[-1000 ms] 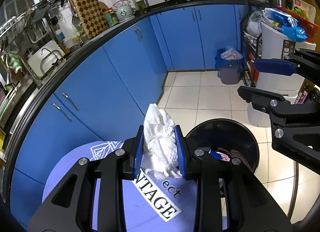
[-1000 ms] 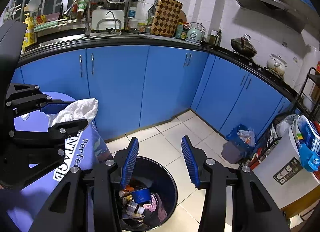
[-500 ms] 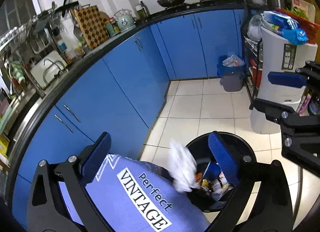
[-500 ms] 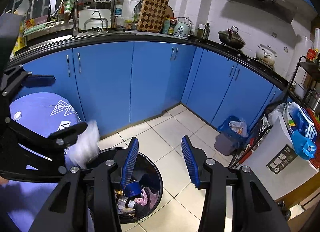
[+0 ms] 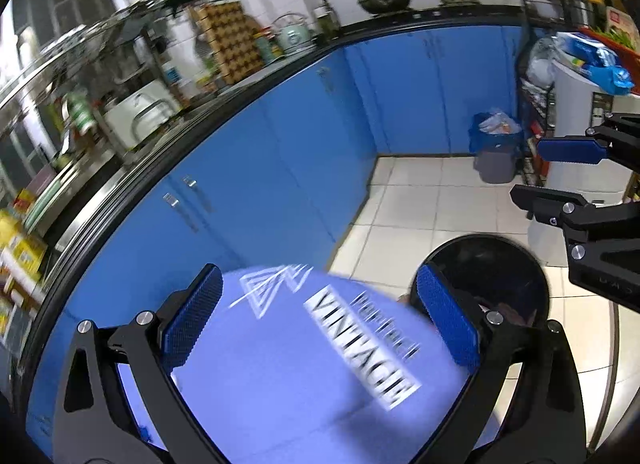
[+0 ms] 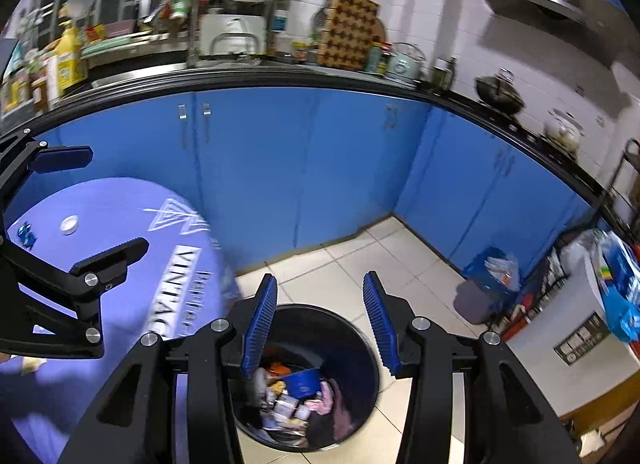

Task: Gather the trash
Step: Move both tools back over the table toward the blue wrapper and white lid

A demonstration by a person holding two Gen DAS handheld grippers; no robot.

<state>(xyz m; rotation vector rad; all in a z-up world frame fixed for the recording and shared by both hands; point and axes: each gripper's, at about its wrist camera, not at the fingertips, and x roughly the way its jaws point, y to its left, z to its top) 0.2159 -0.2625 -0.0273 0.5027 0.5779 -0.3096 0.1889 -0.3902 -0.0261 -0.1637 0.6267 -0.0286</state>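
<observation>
Left black two-finger gripper with blue ribbed pads (image 5: pixel 318 328): jaws just opened wide, nothing between pads, pointing downward. Right black two-finger gripper with blue ribbed pads (image 6: pixel 320 324): jaws partly apart, empty, angled downward.

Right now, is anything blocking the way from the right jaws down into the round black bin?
Nothing visible does. The right gripper hangs with empty jaws over the round black bin, whose open mouth shows only trash inside.

Left claw (image 5: pixel 320 324) gapes empty over the blurred, seemingly lilac tablecloth (image 5: pixel 280 384).
</observation>
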